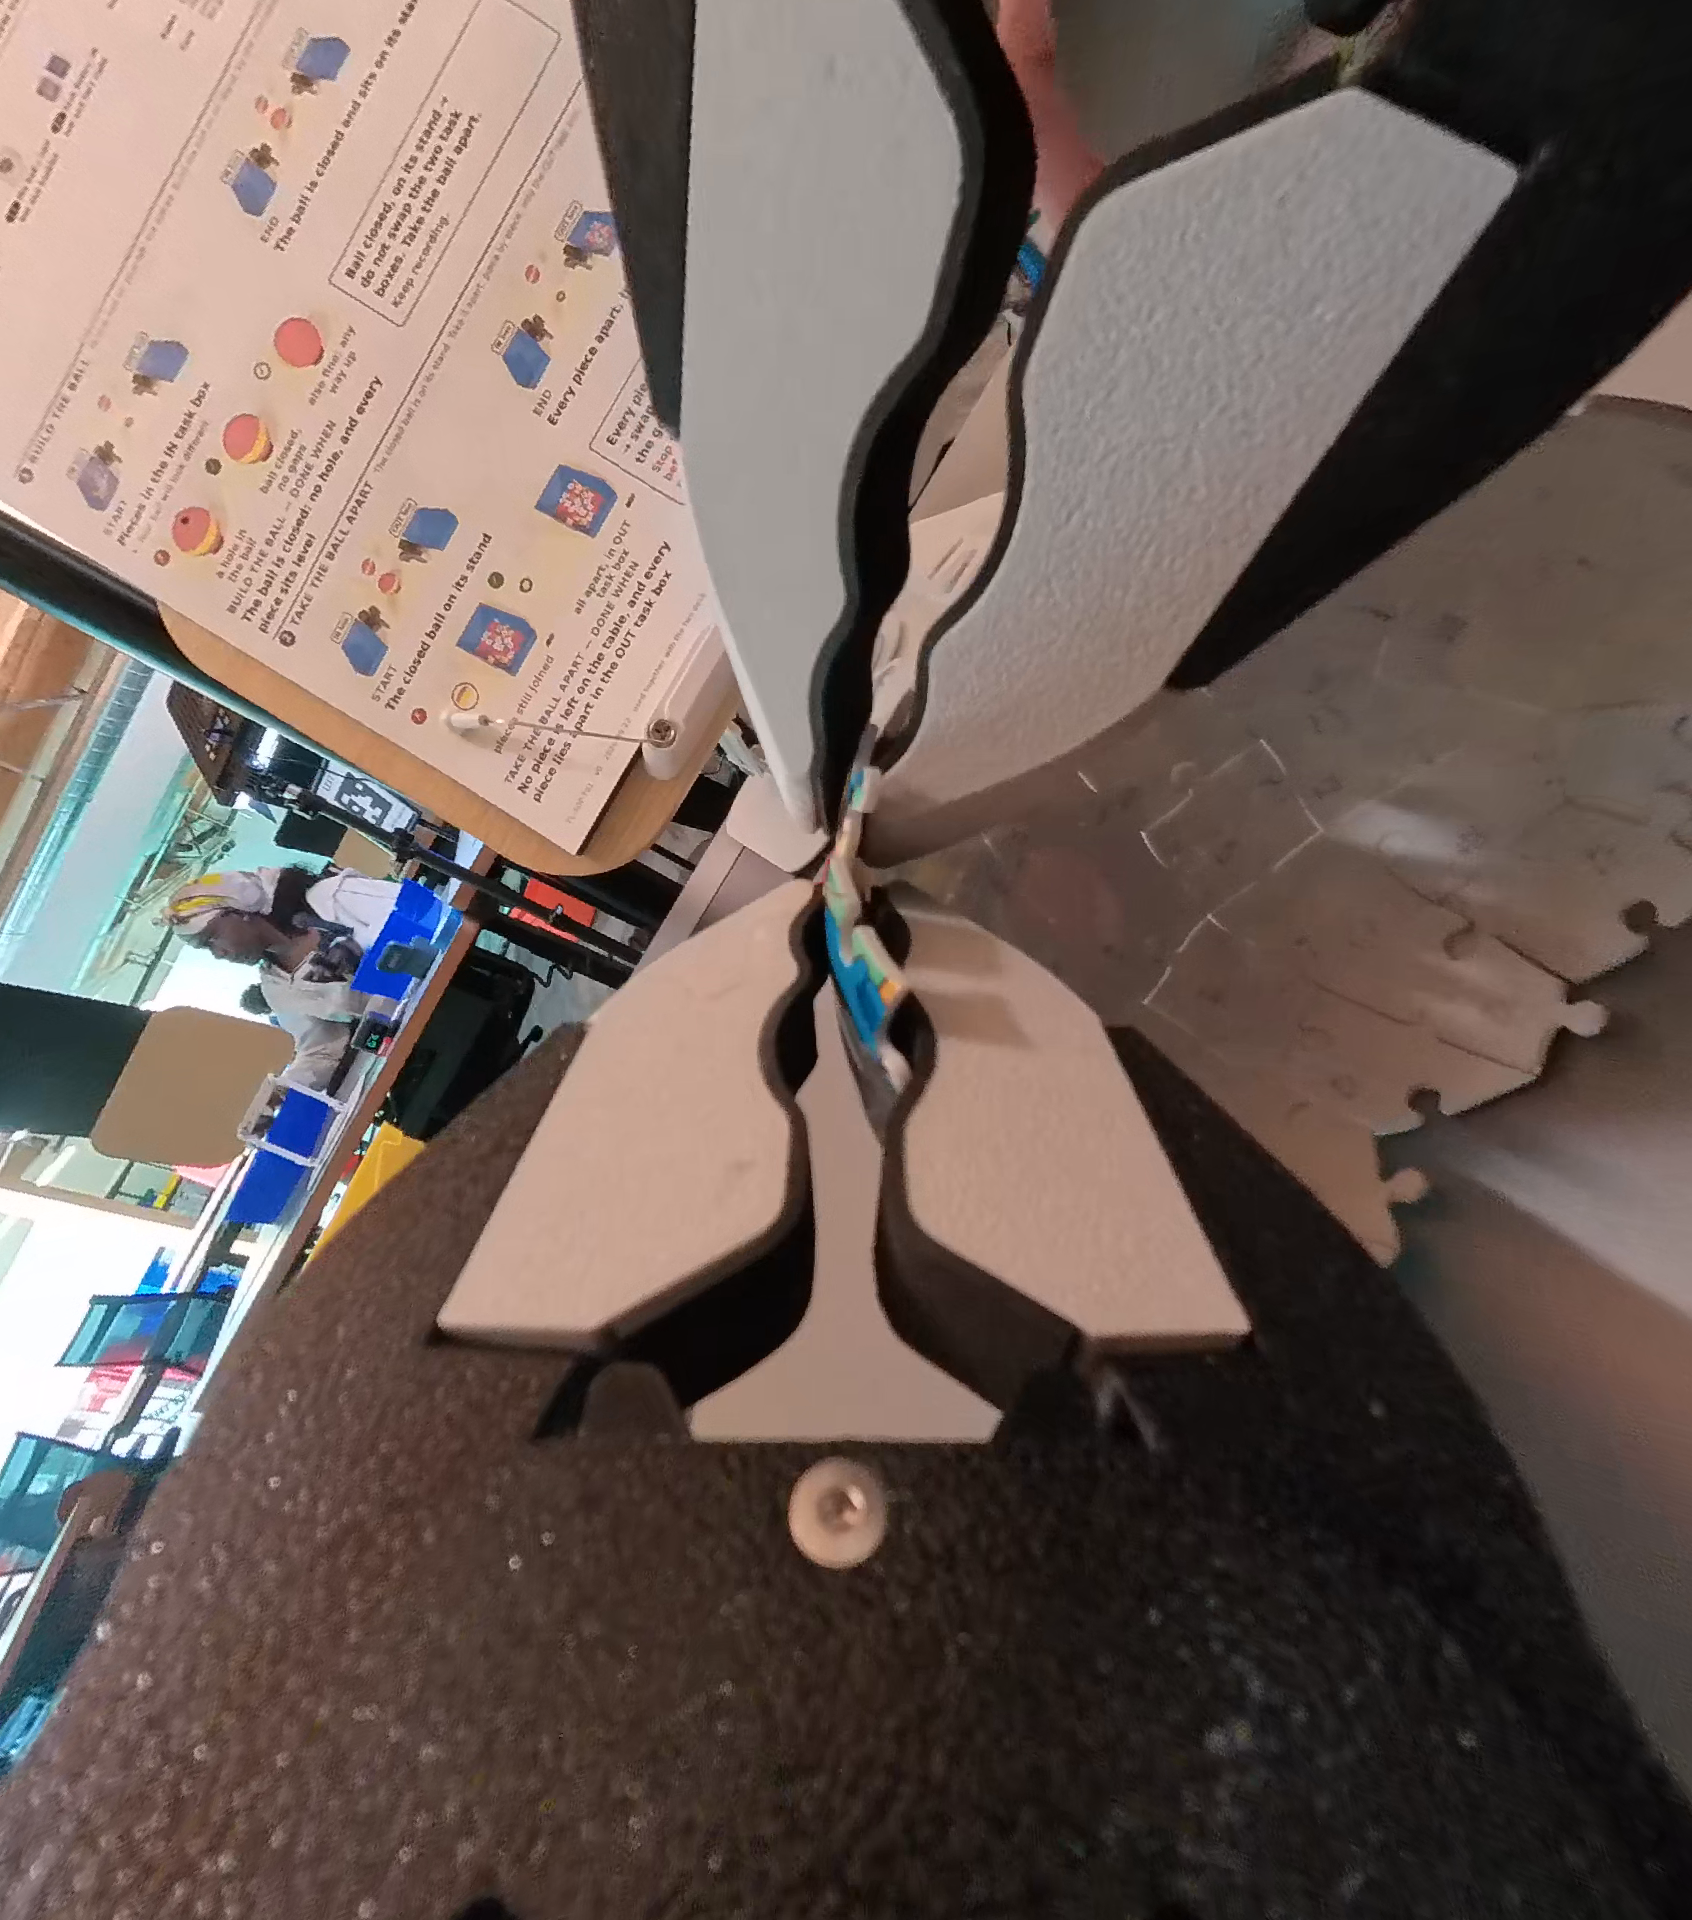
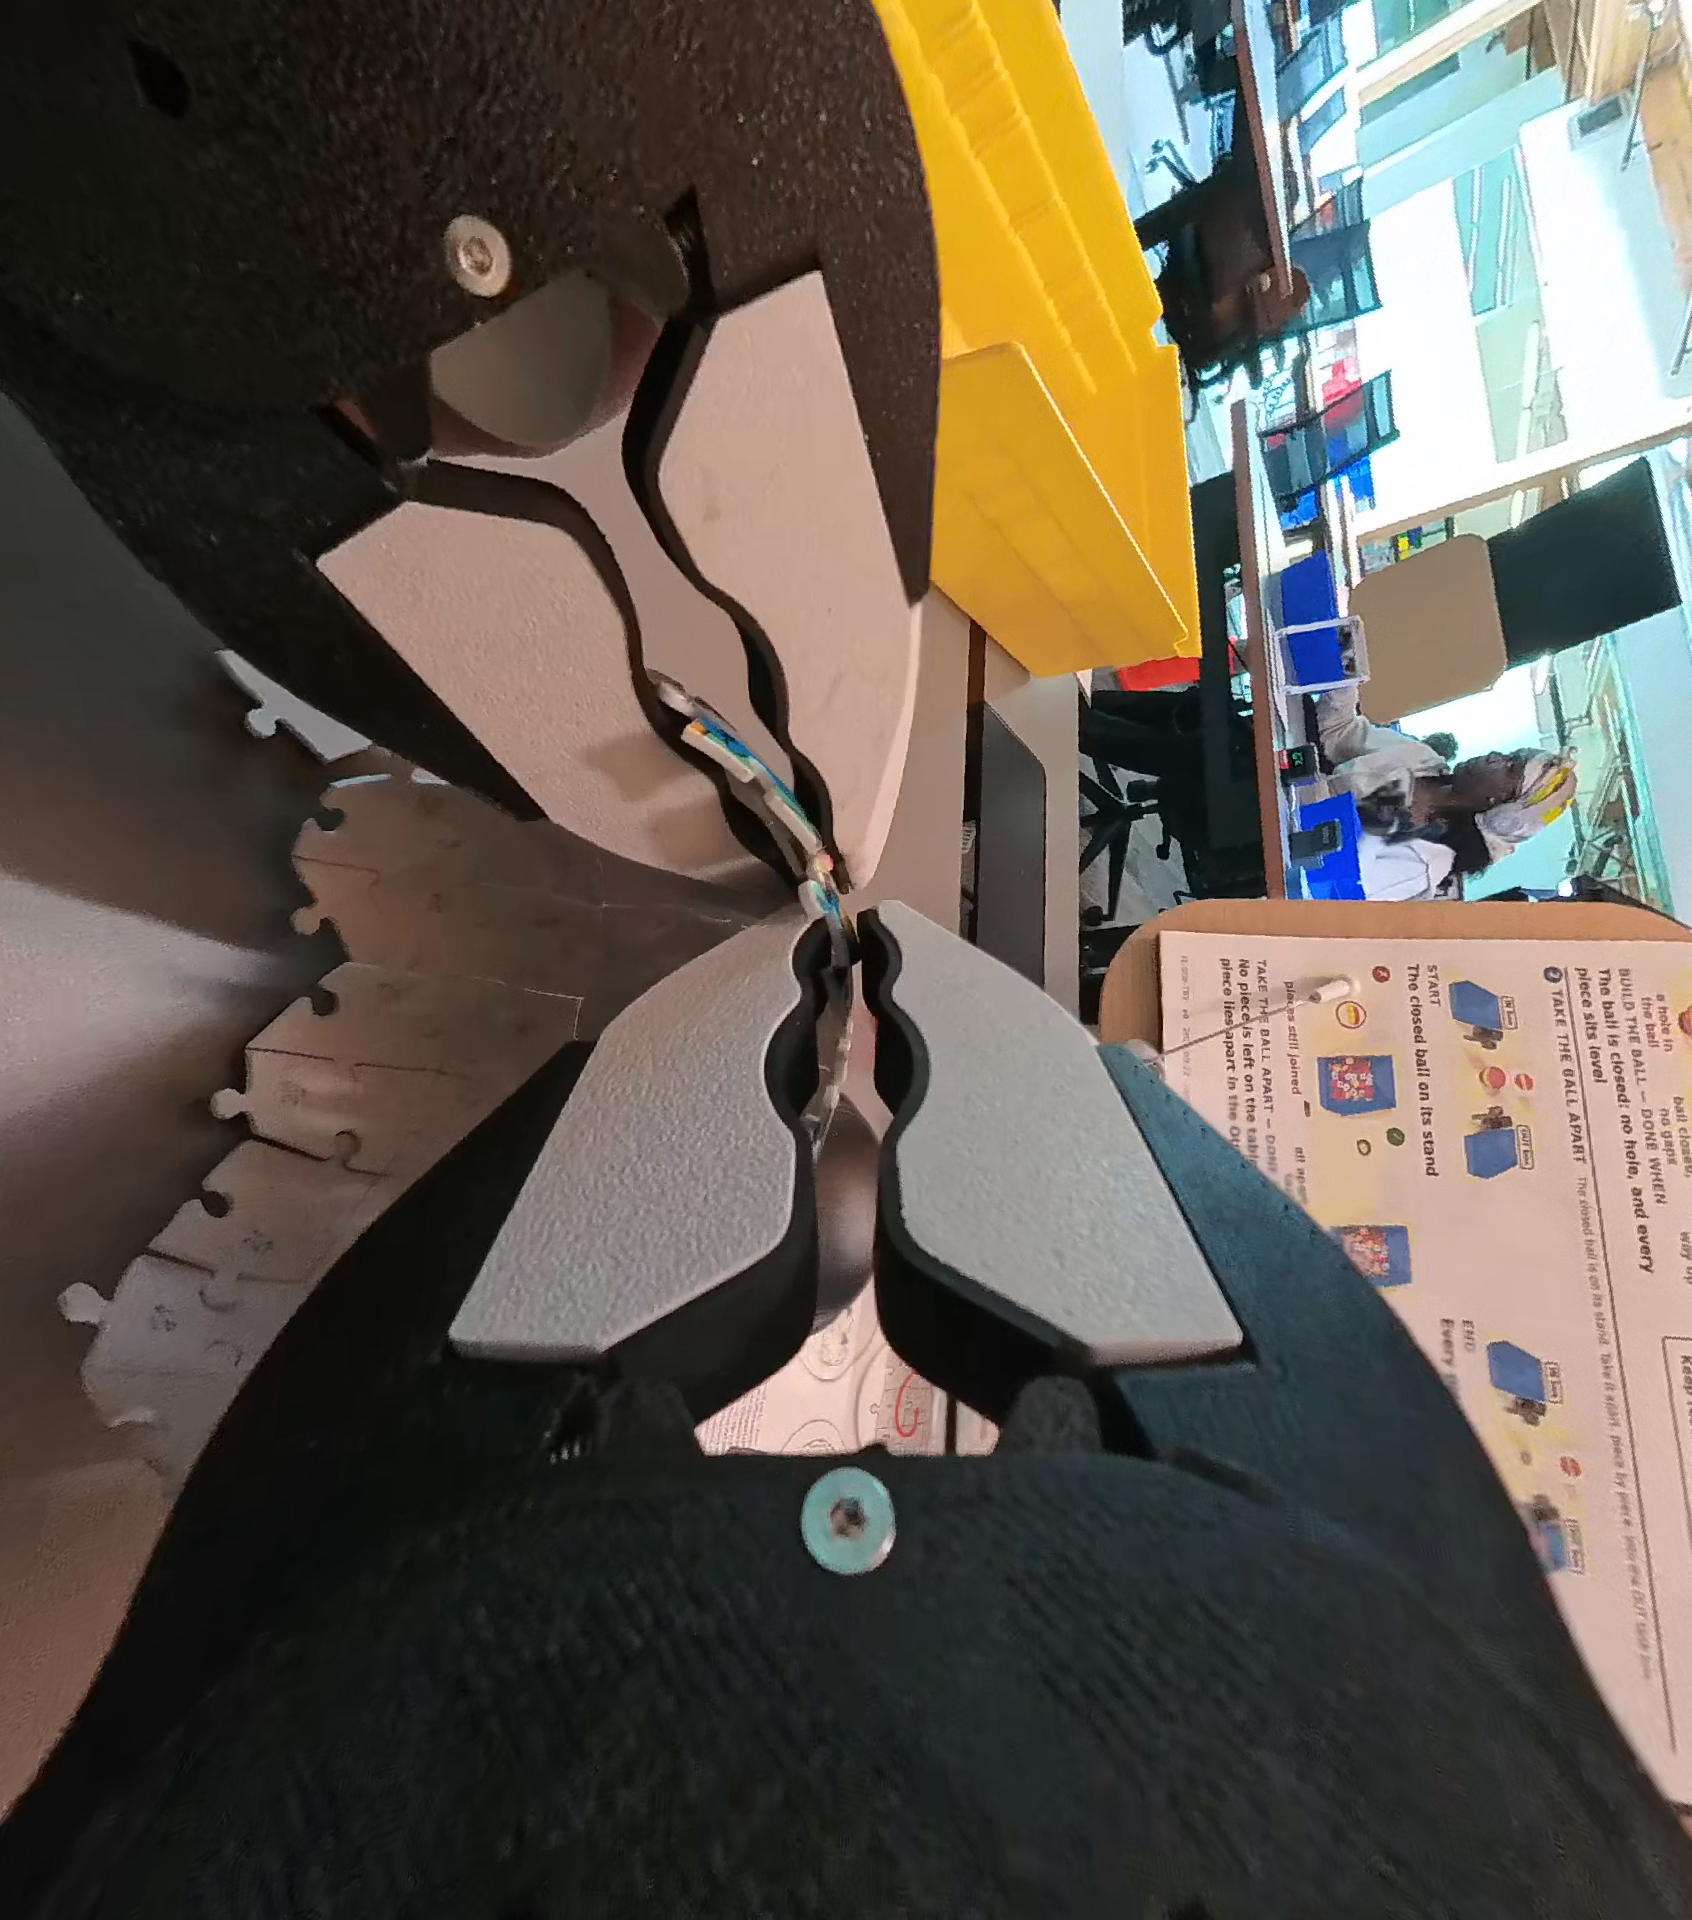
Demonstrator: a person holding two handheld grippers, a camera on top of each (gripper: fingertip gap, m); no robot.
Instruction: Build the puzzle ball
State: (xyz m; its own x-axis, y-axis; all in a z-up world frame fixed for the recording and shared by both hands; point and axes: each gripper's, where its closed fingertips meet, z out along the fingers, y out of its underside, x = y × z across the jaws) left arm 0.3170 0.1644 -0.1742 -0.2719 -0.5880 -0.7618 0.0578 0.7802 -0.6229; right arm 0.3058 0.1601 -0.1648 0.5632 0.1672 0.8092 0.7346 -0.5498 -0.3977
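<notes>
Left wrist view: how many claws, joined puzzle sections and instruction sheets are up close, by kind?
claws: 2, the left claw and the right claw
joined puzzle section: 1
instruction sheet: 1
total: 4

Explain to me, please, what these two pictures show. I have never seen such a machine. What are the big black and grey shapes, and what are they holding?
There is no robot: a person holds one two-finger claw in each hand, and a camera on each looks along its fingers. In the left wrist view, the left claw fills the bottom and the right one enters from above; the right wrist view mirrors this, with the right claw below. The grey pads with black wavy edges are the fingers. Both claws pinch the rim of a curved shell of joined grey puzzle pieces, colourful on its other side: the half-built ball. Behind are a printed instruction sheet on a wooden board and stacked yellow plastic bins.
</notes>
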